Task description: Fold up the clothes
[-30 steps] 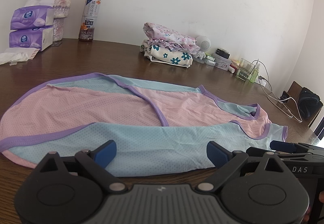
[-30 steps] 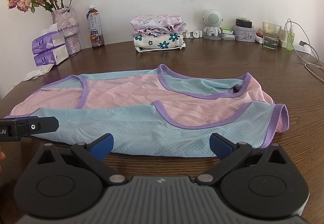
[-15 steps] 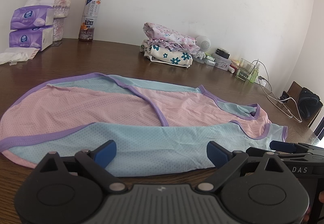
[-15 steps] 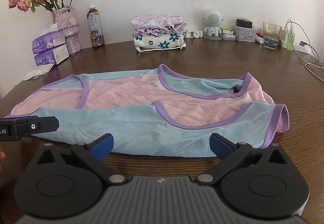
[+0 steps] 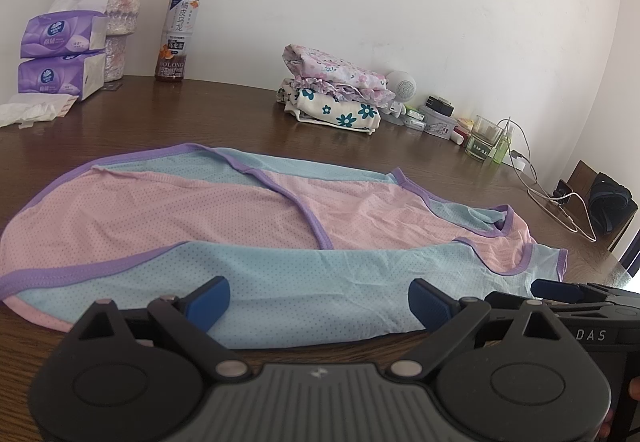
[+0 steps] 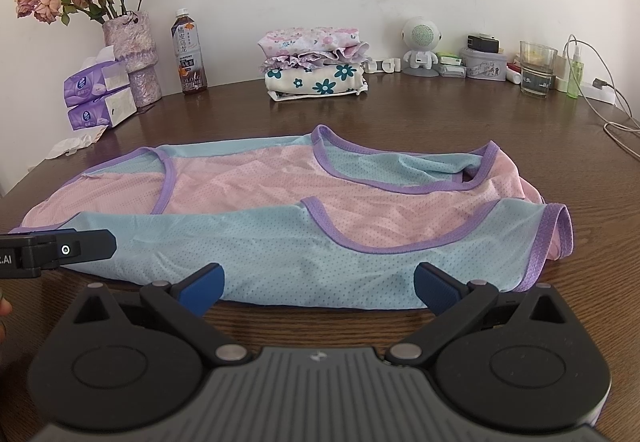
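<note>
A pink and light-blue mesh garment (image 5: 248,238) (image 6: 304,218) with purple trim lies spread flat across the brown table. My left gripper (image 5: 318,304) stands open at the garment's near edge, blue pads wide apart, nothing between them. My right gripper (image 6: 318,288) is open too, at the near edge toward the garment's right end. Each gripper shows at the side of the other's view: the right one (image 5: 560,292) low on the right, the left one (image 6: 80,246) low on the left.
A stack of folded clothes (image 6: 314,68) (image 5: 336,100) sits at the back. A tea bottle (image 6: 188,52), a vase of flowers (image 6: 132,54) and tissue packs (image 6: 98,96) stand back left. A speaker, a glass (image 6: 538,68), small items and cables (image 6: 616,114) crowd the back right.
</note>
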### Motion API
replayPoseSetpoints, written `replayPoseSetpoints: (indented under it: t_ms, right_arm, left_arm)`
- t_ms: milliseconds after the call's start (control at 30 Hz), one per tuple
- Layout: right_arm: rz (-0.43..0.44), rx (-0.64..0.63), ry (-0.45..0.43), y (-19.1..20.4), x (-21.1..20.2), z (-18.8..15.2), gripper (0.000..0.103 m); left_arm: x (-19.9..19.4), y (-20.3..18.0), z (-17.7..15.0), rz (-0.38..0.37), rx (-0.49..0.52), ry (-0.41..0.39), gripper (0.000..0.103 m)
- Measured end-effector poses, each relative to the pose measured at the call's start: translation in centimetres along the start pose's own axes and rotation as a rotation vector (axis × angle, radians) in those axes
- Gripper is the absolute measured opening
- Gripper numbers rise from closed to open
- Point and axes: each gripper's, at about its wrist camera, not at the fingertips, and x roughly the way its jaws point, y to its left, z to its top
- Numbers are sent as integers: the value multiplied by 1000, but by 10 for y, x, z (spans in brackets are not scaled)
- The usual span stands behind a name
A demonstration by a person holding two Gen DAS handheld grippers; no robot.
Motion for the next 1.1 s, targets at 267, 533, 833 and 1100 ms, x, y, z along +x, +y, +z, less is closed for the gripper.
replayPoseSetpoints:
  t_ms: [267, 533, 833, 1100]
  right_arm:
    - [-41, 21, 0, -2, 0, 0, 103]
    - [-24, 37, -44, -3, -11, 4, 103]
    - [-5, 16, -123, 10, -37, 4, 103]
    - [6, 3, -199, 14, -67, 1, 103]
  left_arm:
    - [-11, 13, 4, 5, -80, -40, 96]
    - [-32, 25, 10, 19, -126, -73, 96]
    - [-68, 23, 4, 23, -161, -130, 96]
    - [-104, 22, -7, 34, -163, -143, 96]
